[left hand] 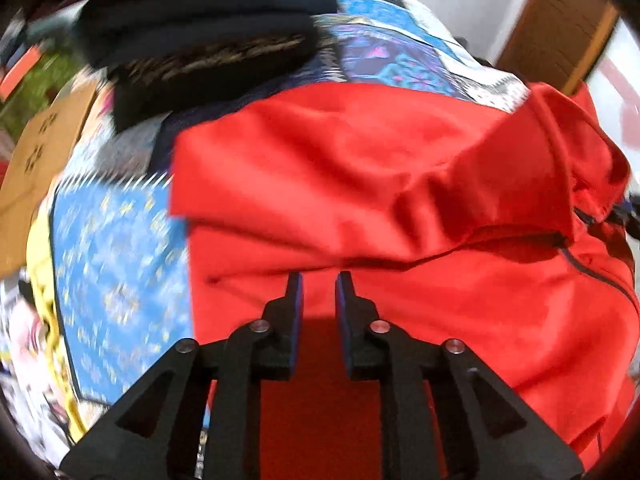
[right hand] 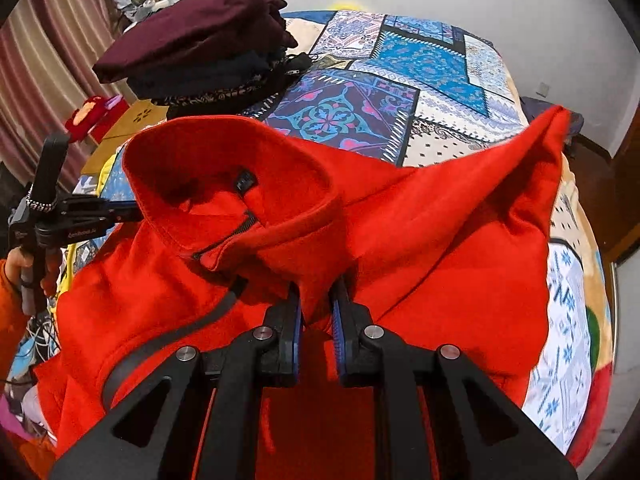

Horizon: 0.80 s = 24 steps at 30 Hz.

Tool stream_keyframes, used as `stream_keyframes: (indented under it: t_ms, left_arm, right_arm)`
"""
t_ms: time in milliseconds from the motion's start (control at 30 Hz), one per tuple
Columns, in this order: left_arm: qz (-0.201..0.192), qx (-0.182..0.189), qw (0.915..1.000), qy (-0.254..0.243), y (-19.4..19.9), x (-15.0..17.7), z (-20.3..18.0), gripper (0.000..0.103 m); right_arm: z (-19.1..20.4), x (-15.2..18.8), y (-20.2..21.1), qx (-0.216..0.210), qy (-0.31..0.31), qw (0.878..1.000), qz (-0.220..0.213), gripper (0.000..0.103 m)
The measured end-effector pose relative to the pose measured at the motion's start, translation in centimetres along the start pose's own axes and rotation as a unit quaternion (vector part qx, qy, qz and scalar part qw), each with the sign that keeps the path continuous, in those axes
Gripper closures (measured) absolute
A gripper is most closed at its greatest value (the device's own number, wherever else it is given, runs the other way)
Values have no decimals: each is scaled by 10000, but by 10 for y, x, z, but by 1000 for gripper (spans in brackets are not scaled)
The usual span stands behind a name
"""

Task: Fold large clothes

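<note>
A large red fleece jacket (left hand: pixel 360 168) with a dark zipper lies on a patterned bedspread (left hand: pixel 112 272). In the left wrist view my left gripper (left hand: pixel 319 284) hovers over the jacket's folded body, its jaws a little apart with nothing between them. In the right wrist view the jacket (right hand: pixel 460 248) shows its stand-up collar (right hand: pixel 224 160) and zipper. My right gripper (right hand: pixel 316 296) is shut on a pinch of red fabric just below the collar. The left gripper (right hand: pixel 120 212) shows at the left edge there, held by a hand.
A stack of folded dark clothes (right hand: pixel 200 52), maroon on top, sits at the far side of the bedspread (right hand: pixel 400 92); it also shows in the left wrist view (left hand: pixel 200 40). A cardboard box (left hand: pixel 36 152) stands to the left. A wooden door (left hand: pixel 556 20) is at the far right.
</note>
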<state>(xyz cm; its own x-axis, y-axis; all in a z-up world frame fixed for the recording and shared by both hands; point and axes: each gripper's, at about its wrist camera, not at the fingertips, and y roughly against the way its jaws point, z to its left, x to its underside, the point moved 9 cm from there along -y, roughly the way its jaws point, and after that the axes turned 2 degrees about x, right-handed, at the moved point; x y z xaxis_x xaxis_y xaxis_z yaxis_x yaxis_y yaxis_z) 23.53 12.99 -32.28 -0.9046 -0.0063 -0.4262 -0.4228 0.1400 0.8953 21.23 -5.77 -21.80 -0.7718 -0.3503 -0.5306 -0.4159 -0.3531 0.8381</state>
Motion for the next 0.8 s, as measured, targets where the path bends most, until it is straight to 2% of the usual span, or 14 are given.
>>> stream_keyframes:
  t_ms: [233,367,400,467,500,533,600,700,800]
  left_arm:
    - [-330,-105,9942,1020,22,5,52,50]
    - [-450,-39,9870,1541,27,-8,79,47]
    - [-463,-34,9850,1661,25,-12,84,43]
    - [-511,51,9794,1951,24,-18,95,37]
    - [-531,132,9762,2099,22,-20,99,35]
    - [-537,285,9709,2316,17,-24,105,35]
    - [-506,493,9634,2584,7,-31,112,35]
    - [-397,701,9559,2826,-6,-37,116,35]
    - [-242,954,9498,2970,-24,-41,115,35]
  right_arm:
    - [-10,11,15,-69,-245,9997,-38,86]
    - [-26,12,30,54,-461,9989,-41,86]
    - [-31,11,35,110,-508,9986,-78,85]
    - [-43,5,49,219,-620,9976,-236,78]
    - [-51,1,55,289,-710,9965,-329,67]
    - [-58,-3,60,345,-822,9951,-422,51]
    - [-75,-14,68,407,-1142,9907,-614,37]
    - [-96,-29,65,344,-1570,9847,-677,35]
    - [-122,-38,42,241,-2073,9763,-566,35]
